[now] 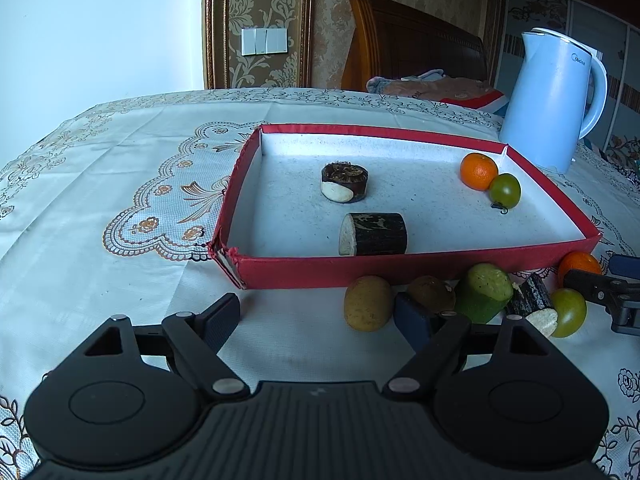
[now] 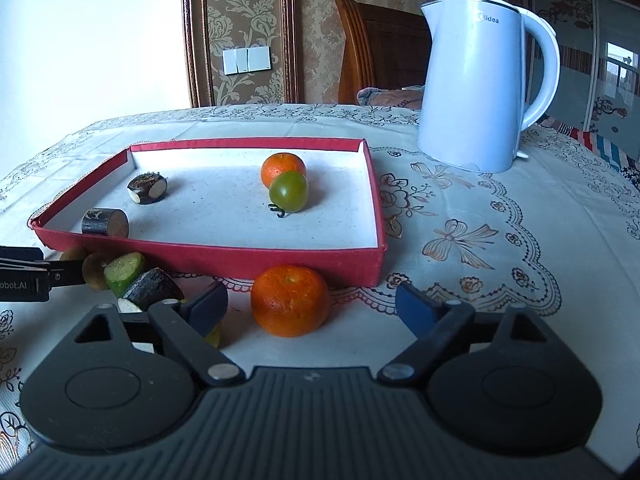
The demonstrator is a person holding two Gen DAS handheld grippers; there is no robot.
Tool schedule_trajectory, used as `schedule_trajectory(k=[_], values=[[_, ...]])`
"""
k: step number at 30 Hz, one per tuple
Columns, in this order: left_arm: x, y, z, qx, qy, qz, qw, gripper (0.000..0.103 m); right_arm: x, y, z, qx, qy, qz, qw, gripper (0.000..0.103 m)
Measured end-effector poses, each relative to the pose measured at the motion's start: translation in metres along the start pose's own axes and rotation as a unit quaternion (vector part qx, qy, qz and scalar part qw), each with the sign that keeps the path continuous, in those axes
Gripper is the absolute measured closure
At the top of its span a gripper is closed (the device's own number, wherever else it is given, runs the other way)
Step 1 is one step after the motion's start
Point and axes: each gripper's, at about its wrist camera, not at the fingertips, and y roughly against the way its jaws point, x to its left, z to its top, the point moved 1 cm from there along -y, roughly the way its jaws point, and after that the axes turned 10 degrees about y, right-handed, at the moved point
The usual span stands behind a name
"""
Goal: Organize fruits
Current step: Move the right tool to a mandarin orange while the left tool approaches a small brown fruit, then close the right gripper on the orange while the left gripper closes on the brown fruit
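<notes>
Shallow red cardboard tray (image 2: 256,258) with white floor sits mid-tabletop (image 2: 460,264), holding a round orange mandarin (image 2: 283,168) touching a glossy green tomato (image 2: 289,191) at its 2 o'clock corner, plus two dark-barked cut cane pieces (image 2: 105,222) toward 9 o'clock. A second dimpled orange mandarin (image 2: 290,300) lies outside, just before the tray's near wall, between the wide-spread, empty fingers of the right gripper (image 2: 310,304). Left gripper (image 1: 316,316) likewise wide and empty, a tan oval kiwi (image 1: 368,303) just inside its right finger.
</notes>
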Motion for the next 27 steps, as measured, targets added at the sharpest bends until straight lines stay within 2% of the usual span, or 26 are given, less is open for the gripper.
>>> schedule_trajectory(k=[5, 10, 16, 19, 22, 24, 27], values=[[0.0001, -0.0001, -0.0003, 0.000, 0.000, 0.000, 1.0000, 0.019, 0.0017, -0.0016, 0.0012, -0.002, 0.004, -0.001, 1.000, 0.016], [0.0001, -0.0001, -0.0003, 0.000, 0.000, 0.000, 1.0000, 0.019, 0.0032, -0.0045, 0.0026, 0.000, 0.005, 0.006, 1.000, 0.027], [-0.0001, -0.0007, -0.0006, 0.000, -0.001, 0.001, 1.0000, 0.019, 0.0038, -0.0041, 0.0025, 0.000, 0.006, 0.005, 1.000, 0.027], [0.0000, -0.0005, -0.0008, -0.001, 0.000, 0.000, 1.0000, 0.019, 0.0047, -0.0056, 0.0029, 0.003, 0.010, 0.006, 1.000, 0.031], [-0.0001, -0.0002, -0.0010, -0.003, 0.000, -0.002, 1.0000, 0.019, 0.0054, -0.0064, 0.0026, 0.004, 0.014, 0.010, 1.000, 0.043], [-0.0003, 0.0015, -0.0013, -0.008, -0.002, -0.008, 0.9999, 0.019, 0.0064, -0.0070, 0.0029, 0.005, 0.017, 0.012, 1.000, 0.058], [-0.0015, 0.0041, -0.0018, -0.016, -0.008, -0.012, 0.9998, 0.021, 0.0083, -0.0068, 0.0032, 0.004, 0.022, 0.016, 1.000, 0.061]])
